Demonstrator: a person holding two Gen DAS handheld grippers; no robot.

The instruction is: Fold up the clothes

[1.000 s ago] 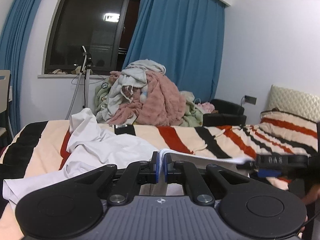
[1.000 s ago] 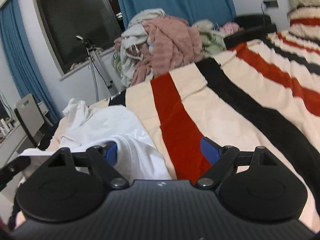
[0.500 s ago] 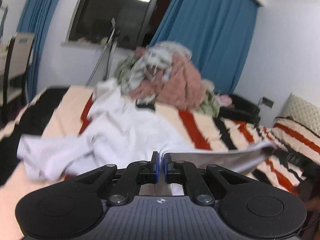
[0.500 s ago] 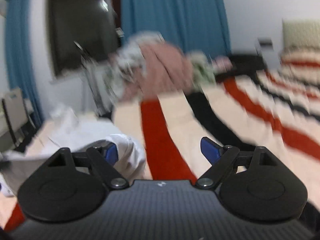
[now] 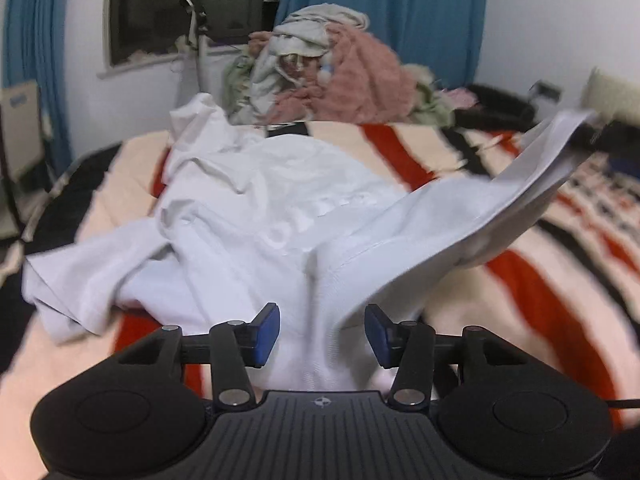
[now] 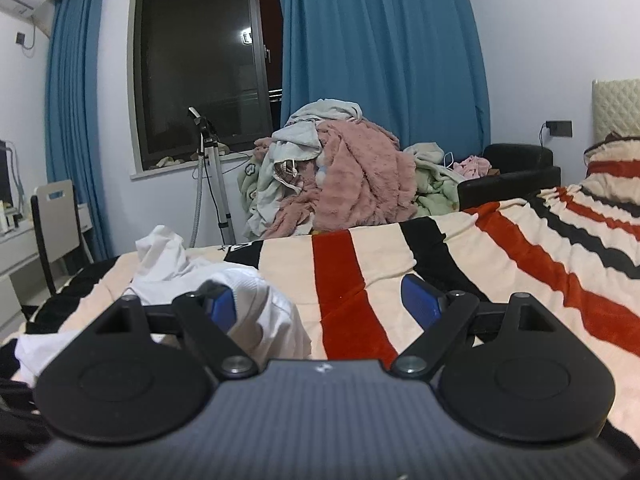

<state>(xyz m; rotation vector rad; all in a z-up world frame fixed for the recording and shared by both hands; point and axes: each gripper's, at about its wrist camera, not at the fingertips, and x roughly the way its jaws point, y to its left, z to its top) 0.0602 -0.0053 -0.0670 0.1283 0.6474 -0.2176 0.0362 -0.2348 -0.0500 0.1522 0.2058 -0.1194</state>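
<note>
Fabric of a white shirt is lying between the blue pads of the left tool, whose jaws have just been opening; the pads are standing apart from the cloth and are not pressing it. Beyond the left tool, the shirt is spreading crumpled across the bed's striped blanket, with one edge lifting up toward the right of the left wrist view, where blur is hiding what is carrying it. The right tool is standing wide, holding nothing: its left pad is sitting just beside a bunched fold of the shirt, while its right pad is hovering over bare blanket with red, black and cream stripes. Whether that left pad is touching the fold cannot be told. Farther out, a pile of laundry, pink, pale green and grey, is rising at the far side of the bed. Behind it, blue curtains are hanging beside a dark window, and a tripod is standing under the sill. A chair is standing at the left of the right wrist view.
</note>
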